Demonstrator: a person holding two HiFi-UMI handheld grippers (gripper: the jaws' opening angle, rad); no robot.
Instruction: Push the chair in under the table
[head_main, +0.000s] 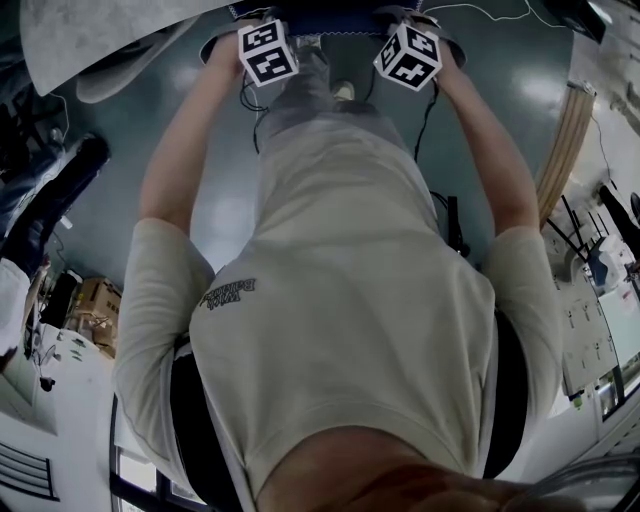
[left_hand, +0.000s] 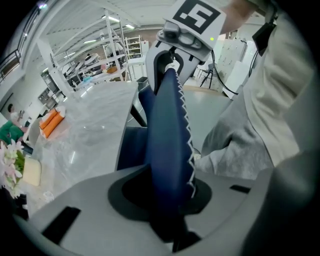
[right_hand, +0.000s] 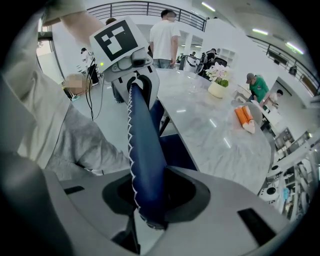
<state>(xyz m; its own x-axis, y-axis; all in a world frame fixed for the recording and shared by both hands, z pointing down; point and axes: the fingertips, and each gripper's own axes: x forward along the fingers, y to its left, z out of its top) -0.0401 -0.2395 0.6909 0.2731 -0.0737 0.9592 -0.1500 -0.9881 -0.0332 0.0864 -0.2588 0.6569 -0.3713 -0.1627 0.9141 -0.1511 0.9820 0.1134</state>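
Observation:
The chair's dark blue back (left_hand: 167, 140), edged with white zigzag stitching, runs between both grippers along its top edge. My left gripper (left_hand: 167, 200) is shut on one end of that edge, and the right gripper (left_hand: 172, 55) shows at the far end. In the right gripper view my right gripper (right_hand: 150, 200) is shut on the chair back (right_hand: 145, 160), with the left gripper (right_hand: 135, 75) beyond. The blue seat (right_hand: 175, 150) sits by the edge of the white marble table (right_hand: 215, 135). In the head view both marker cubes, the left (head_main: 267, 52) and the right (head_main: 408, 55), stand at the top over the chair back (head_main: 335, 20).
On the table stand a flower pot (right_hand: 218, 82) and orange packs (right_hand: 243, 117). The person's grey trouser leg (left_hand: 240, 145) is close behind the chair. Other people (right_hand: 162, 35) stand past the table's far end. A cardboard box (head_main: 95, 305) lies on the green floor.

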